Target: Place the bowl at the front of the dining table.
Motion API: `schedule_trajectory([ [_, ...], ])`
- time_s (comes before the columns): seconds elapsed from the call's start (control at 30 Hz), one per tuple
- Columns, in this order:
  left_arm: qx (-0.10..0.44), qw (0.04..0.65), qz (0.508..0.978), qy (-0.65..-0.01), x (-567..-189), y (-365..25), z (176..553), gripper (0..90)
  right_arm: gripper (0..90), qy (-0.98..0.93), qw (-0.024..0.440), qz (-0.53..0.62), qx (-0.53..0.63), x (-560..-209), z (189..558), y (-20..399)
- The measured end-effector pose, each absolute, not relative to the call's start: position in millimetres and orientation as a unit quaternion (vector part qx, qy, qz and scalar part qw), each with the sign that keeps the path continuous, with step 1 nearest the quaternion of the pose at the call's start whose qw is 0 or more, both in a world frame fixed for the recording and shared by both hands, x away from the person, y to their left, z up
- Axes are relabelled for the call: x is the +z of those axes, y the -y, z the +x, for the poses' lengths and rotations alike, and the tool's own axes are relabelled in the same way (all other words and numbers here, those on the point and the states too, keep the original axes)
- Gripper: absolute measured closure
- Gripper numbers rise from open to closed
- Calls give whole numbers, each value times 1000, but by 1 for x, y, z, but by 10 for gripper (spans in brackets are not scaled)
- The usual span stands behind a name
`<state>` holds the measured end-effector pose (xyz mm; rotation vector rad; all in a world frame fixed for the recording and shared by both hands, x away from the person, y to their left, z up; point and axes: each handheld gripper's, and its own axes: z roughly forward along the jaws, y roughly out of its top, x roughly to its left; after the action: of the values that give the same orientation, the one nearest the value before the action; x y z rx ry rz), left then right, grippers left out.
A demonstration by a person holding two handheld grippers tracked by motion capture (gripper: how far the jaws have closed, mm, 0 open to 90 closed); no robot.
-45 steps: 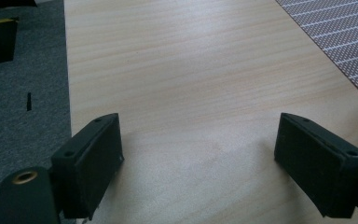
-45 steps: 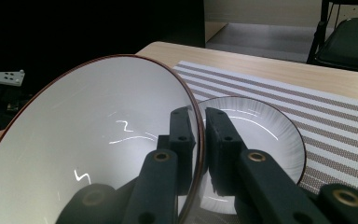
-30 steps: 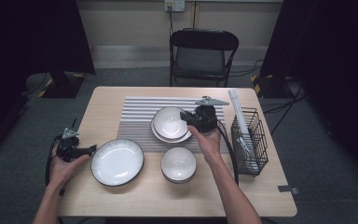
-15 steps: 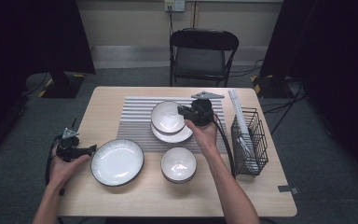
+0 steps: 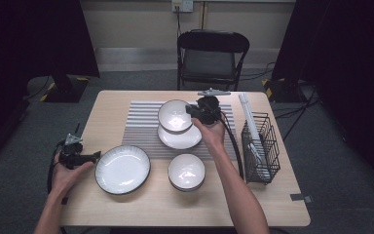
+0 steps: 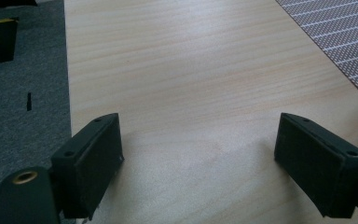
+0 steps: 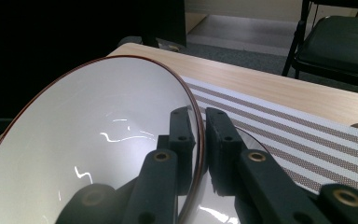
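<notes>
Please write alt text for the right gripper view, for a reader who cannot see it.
The right gripper has its two black jaws closed on the rim of a white bowl, one jaw inside the rim and one outside. The bowl is tilted above a striped mat on the wooden table. A black chair stands behind.

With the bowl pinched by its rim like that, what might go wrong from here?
1. The right gripper clamps only the thin rim of the lifted bowl; the glossy bowl may tip or slip out.
2. It hangs above the plate on the striped mat, so a drop could chip both.
3. The wire rack stands close by; a sideways swing might strike it.
</notes>
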<state>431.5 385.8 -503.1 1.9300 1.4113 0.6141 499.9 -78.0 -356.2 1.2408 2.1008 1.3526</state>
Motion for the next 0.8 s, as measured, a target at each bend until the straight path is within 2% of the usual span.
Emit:
schedule_trajectory([
  [0.8, 235, 330, 738, -540, -503, -386, 431, 145, 821, -742, 180, 462, 452, -380, 534, 63],
])
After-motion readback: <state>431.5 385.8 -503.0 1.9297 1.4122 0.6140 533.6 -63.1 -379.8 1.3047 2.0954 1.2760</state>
